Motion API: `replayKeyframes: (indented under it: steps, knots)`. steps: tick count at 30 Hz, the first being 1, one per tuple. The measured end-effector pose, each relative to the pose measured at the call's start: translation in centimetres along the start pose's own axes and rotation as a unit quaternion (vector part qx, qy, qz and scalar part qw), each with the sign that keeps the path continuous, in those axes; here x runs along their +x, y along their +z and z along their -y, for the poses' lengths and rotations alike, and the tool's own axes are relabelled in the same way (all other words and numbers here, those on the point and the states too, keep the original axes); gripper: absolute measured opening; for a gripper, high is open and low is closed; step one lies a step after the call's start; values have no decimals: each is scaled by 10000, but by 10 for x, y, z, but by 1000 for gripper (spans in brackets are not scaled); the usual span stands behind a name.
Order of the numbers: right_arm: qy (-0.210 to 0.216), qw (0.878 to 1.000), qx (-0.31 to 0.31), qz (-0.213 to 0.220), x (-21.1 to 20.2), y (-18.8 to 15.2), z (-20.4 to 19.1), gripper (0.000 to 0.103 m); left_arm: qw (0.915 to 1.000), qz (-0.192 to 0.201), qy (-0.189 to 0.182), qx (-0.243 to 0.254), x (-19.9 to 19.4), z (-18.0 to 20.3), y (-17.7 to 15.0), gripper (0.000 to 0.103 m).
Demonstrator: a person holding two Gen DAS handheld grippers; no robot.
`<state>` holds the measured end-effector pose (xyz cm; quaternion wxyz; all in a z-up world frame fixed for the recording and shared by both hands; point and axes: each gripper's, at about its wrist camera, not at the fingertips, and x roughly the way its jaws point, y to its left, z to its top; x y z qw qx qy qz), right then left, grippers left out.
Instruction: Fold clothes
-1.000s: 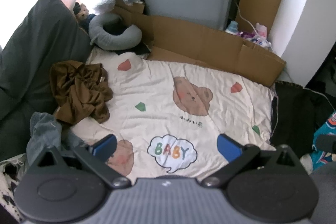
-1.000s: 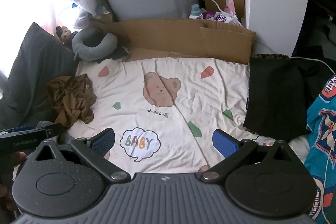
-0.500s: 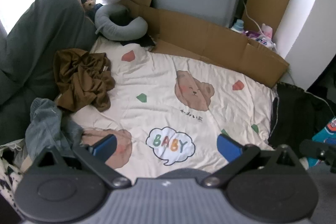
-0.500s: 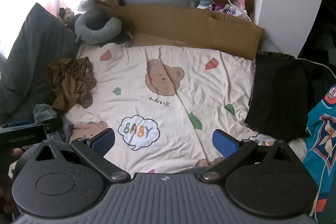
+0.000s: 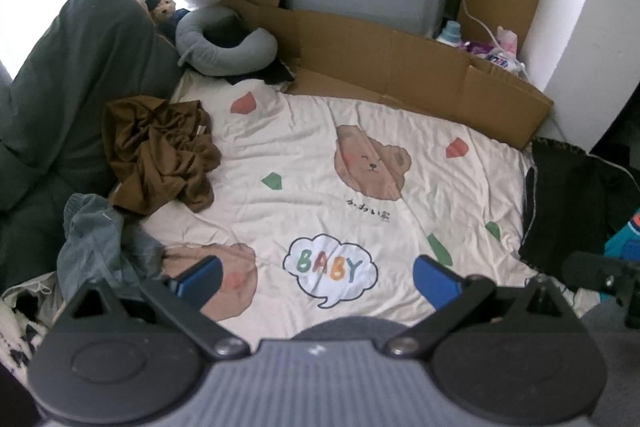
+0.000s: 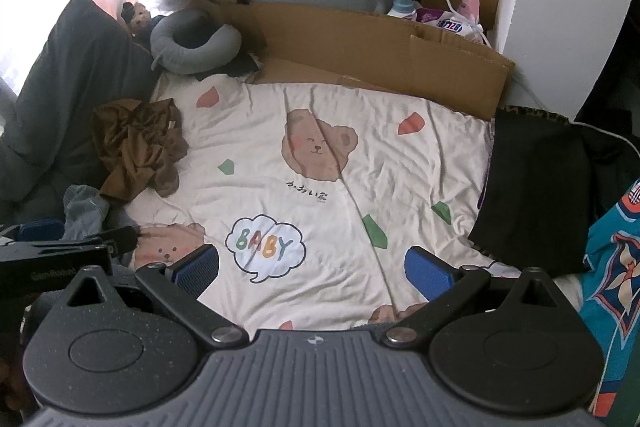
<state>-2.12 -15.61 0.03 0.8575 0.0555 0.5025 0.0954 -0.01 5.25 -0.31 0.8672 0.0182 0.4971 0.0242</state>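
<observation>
We are holding our left gripper (image 5: 318, 281) and right gripper (image 6: 312, 269) spread wide and empty over the cream bear-print bedsheet (image 5: 320, 163), the crumpled brown cloth garment (image 5: 158, 151) lying at its left edge.

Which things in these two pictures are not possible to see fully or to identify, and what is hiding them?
- Grey-blue garment: left wrist view, its lower part hidden behind the left gripper; type unclear.
- Brown garment: right wrist view, crumpled, so its type cannot be told.
- Teal patterned cloth: right wrist view, cut off by the right edge.
- Black cloth: left wrist view, too dark to show folds.
- Small print under the bear: too small to read.
</observation>
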Motion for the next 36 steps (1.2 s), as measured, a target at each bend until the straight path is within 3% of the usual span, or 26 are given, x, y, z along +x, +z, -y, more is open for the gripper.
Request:
replayKeyframes:
  steps: [14,36]
  knots:
    - [-2,10000,41,62,1,0,-3,102,9999,-30,-137,-63,4,0,-1,102]
    - [-116,9999,42,118,0,1,0,102,10000,68,-41,-10,3,1,-2,103]
